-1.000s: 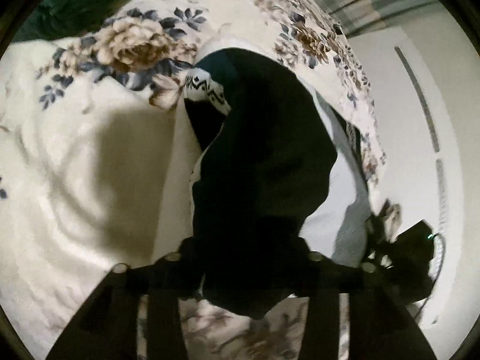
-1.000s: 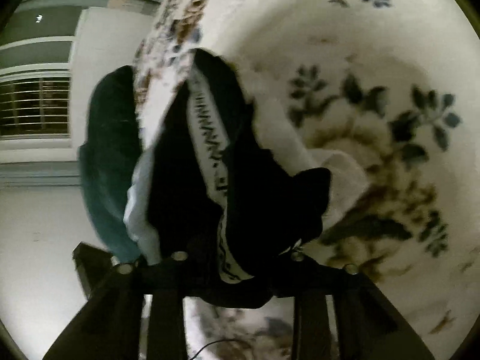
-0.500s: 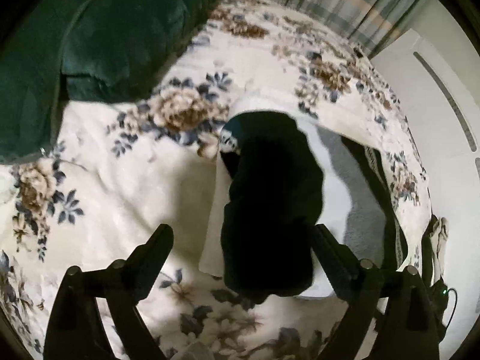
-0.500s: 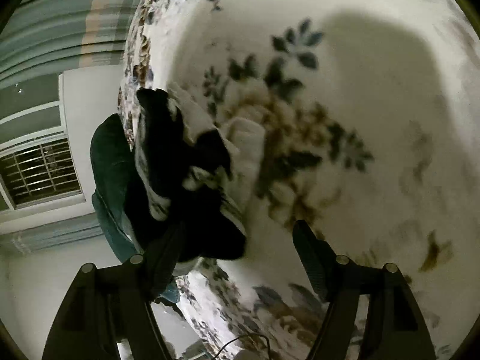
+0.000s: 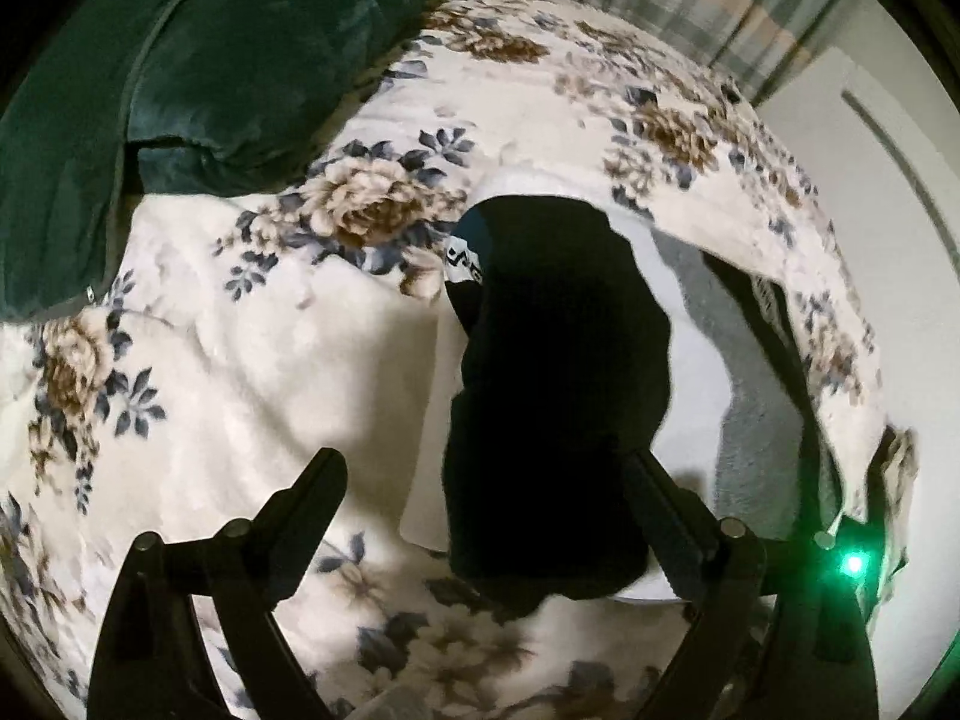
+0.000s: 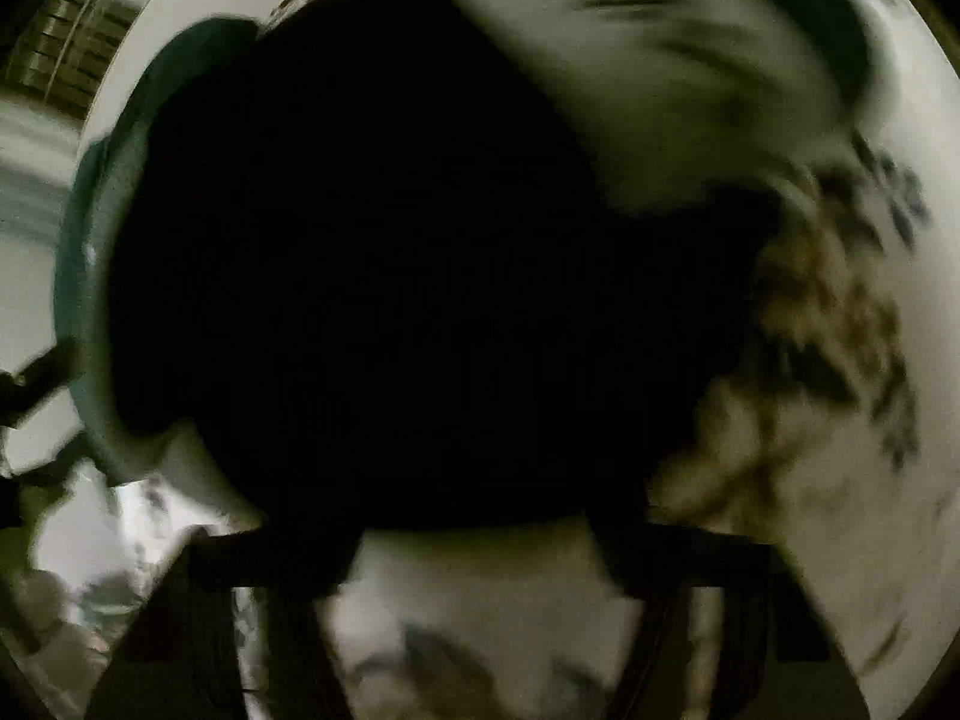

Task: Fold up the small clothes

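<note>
A small black garment (image 5: 558, 372) with a white printed waistband lies folded on a white cloth (image 5: 684, 360) on the floral bedspread (image 5: 252, 372). My left gripper (image 5: 486, 480) is open, its fingers apart on either side of the garment's near end, holding nothing. In the right wrist view the picture is blurred; the black garment (image 6: 408, 276) fills most of it, very close. My right gripper (image 6: 474, 546) is dark and smeared at the bottom, and I cannot tell how its jaws stand.
A dark green pillow (image 5: 198, 72) lies at the bed's far left. A grey cloth (image 5: 714, 312) lies beside the white one. The bed's right edge drops to a white floor (image 5: 900, 240). A device with a green light (image 5: 852, 564) sits at lower right.
My left gripper opened, let go of the black garment and drew back from it. My right gripper also opened half a second ago; now it has moved in close to the garment, blurred.
</note>
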Available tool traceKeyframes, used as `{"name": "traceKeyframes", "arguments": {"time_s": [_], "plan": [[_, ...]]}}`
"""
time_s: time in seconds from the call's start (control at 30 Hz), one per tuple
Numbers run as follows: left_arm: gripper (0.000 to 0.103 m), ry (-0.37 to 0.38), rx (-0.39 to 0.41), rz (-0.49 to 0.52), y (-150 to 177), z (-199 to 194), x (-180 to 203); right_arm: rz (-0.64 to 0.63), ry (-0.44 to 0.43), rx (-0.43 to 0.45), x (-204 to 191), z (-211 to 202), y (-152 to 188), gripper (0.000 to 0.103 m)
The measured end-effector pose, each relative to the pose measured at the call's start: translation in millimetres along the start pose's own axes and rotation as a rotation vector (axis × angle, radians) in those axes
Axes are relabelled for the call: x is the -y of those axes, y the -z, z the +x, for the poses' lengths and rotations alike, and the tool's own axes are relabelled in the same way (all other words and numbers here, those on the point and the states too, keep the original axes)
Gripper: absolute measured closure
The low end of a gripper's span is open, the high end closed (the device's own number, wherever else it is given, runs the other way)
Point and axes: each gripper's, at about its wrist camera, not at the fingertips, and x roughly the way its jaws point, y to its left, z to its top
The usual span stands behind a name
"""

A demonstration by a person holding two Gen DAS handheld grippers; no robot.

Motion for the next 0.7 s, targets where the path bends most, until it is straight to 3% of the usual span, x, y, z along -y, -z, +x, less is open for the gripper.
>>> {"name": "traceKeyframes", "arguments": {"time_s": [0.07,0.17,0.27,0.33,0.43,0.47,0.57,0.6,0.67,0.7], "plan": [[0.009,-0.021,-0.024,0.027,2.3,9.3,2.2,0.01,0.069,-0.025,8.1,5.8,-0.2,0.078],[0.009,-0.029,-0.045,0.042,7.1,16.9,1.2,0.071,0.043,-0.089,36.2,-10.5,7.5,0.079],[0.009,-0.005,-0.052,0.03,8.8,16.6,-1.5,0.227,-0.074,-0.103,77.4,-51.8,17.0,0.063],[0.009,0.009,-0.059,0.021,8.3,14.9,-1.8,0.369,-0.198,-0.027,106.0,-84.3,16.4,0.042],[0.009,0.039,-0.059,0.012,6.1,9.8,2.0,0.563,-0.394,0.107,136.8,-118.2,-1.2,0.021],[0.009,0.05,-0.059,0.013,4.4,8.2,5.5,0.601,-0.459,0.119,141.0,-118.7,-13.8,0.02],[0.009,0.04,-0.058,0.033,0.2,8.6,15.8,0.605,-0.504,0.048,130.4,-97.4,-38.3,0.02],[0.009,0.031,-0.064,0.045,-1.0,11.0,19.6,0.578,-0.469,0.012,124.4,-87.7,-47.2,0.024],[0.009,0.006,-0.075,0.068,-1.7,16.4,23.6,0.498,-0.382,-0.003,108.2,-85.9,-51.4,0.073],[0.009,0.002,-0.085,0.076,-1.5,18.2,24.2,0.458,-0.311,-0.001,101.1,-93.5,-50.3,0.091]]}}
